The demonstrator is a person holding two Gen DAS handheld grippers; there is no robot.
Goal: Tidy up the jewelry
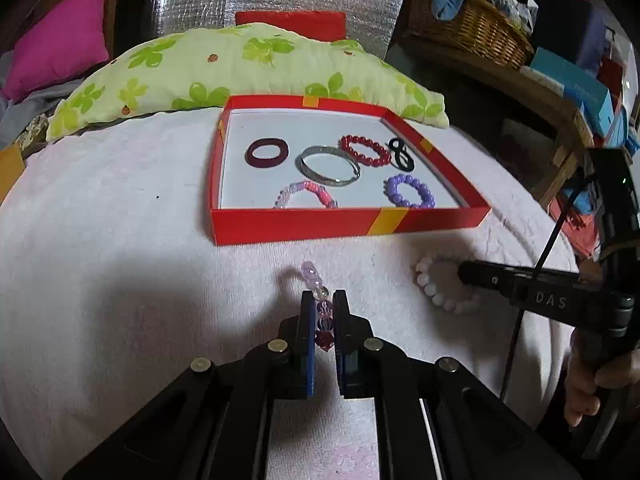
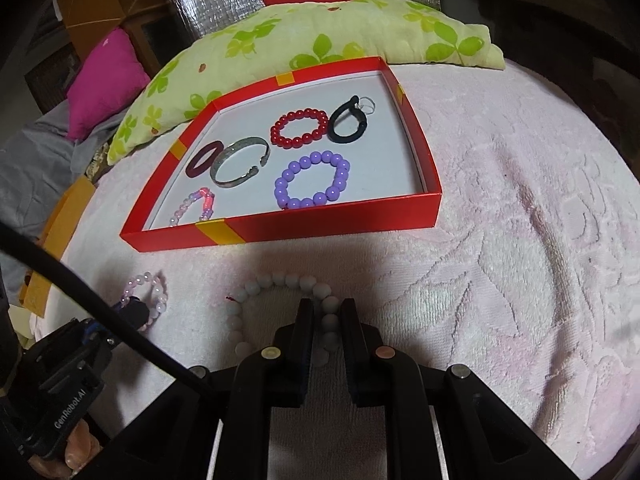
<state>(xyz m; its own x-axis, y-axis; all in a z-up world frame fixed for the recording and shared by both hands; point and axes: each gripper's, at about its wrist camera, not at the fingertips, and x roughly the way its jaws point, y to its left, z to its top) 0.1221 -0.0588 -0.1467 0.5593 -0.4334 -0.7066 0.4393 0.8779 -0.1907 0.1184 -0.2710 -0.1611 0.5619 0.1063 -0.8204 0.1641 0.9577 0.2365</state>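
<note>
My left gripper [image 1: 324,300] is shut on a pink-and-purple bead bracelet [image 1: 314,280], just in front of the red box [image 1: 296,224]; the bracelet also shows in the right wrist view [image 2: 150,288]. My right gripper [image 2: 326,306] is shut on a white bead bracelet [image 2: 280,280] lying on the towel; it also shows in the left wrist view [image 1: 430,284]. The red box [image 2: 320,220] holds a dark red ring [image 1: 267,153], a silver bangle [image 1: 327,165], a red bead bracelet [image 1: 364,150], a black loop [image 1: 400,152], a purple bead bracelet [image 2: 312,180] and a pink bead bracelet [image 1: 306,194].
The box sits on a pale pink towel [image 2: 500,240]. A green floral pillow [image 1: 240,68] lies behind the box, with a magenta cushion [image 1: 56,40] to the left. A wicker basket [image 1: 468,28] and boxes stand on a shelf at the right.
</note>
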